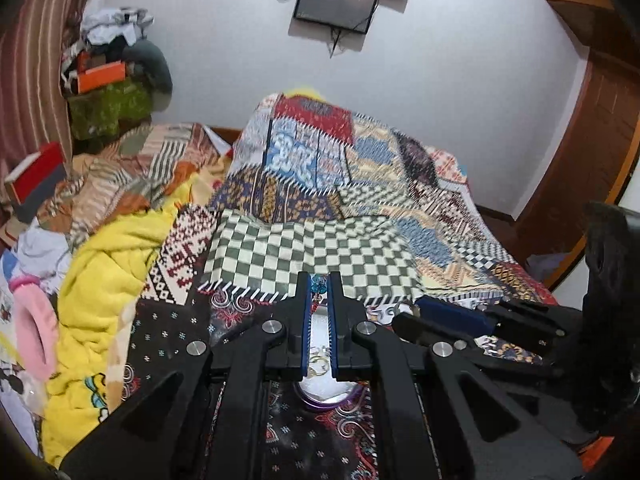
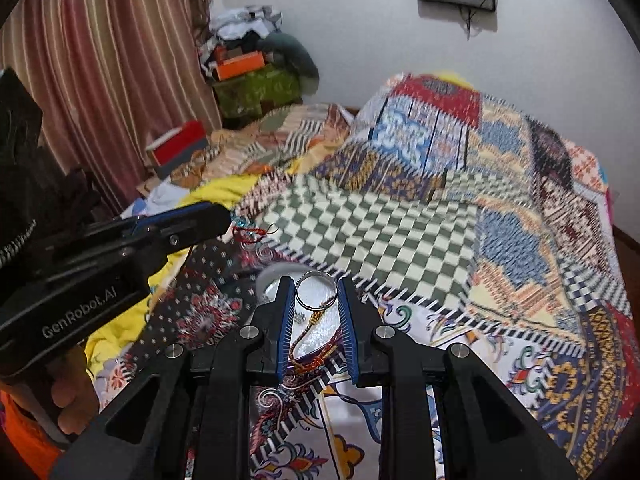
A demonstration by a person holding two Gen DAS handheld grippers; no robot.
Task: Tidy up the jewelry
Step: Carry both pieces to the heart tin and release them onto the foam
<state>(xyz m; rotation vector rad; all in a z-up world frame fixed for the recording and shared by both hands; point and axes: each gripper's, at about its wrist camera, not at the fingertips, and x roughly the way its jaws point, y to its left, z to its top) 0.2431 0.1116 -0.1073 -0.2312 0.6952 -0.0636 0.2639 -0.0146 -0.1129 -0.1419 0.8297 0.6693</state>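
My left gripper (image 1: pixel 319 280) is shut on a blue beaded bracelet (image 1: pixel 318 282), which sticks out at its tips. In the right wrist view the left gripper (image 2: pixel 226 218) shows the beads and a red thread (image 2: pixel 248 234) hanging from it. Under it lies a small silvery tray (image 1: pixel 325 400) with a purple rim and a few small pieces inside. My right gripper (image 2: pixel 316 285) holds a silver bangle (image 2: pixel 316 291) between its fingertips, over the tray (image 2: pixel 267 277). A brown braided cord (image 2: pixel 306 330) trails down from the bangle. The right gripper (image 1: pixel 406 316) sits close to the right of the left one.
Everything rests on a bed with a patchwork quilt (image 2: pixel 400 220). A yellow blanket (image 1: pixel 108 280) and a pink ring-shaped item (image 1: pixel 34 328) lie left. A red box (image 2: pixel 180 146), a clothes pile (image 2: pixel 256 64) and a curtain (image 2: pixel 100 80) stand behind. A hand (image 2: pixel 68 392) holds the left tool.
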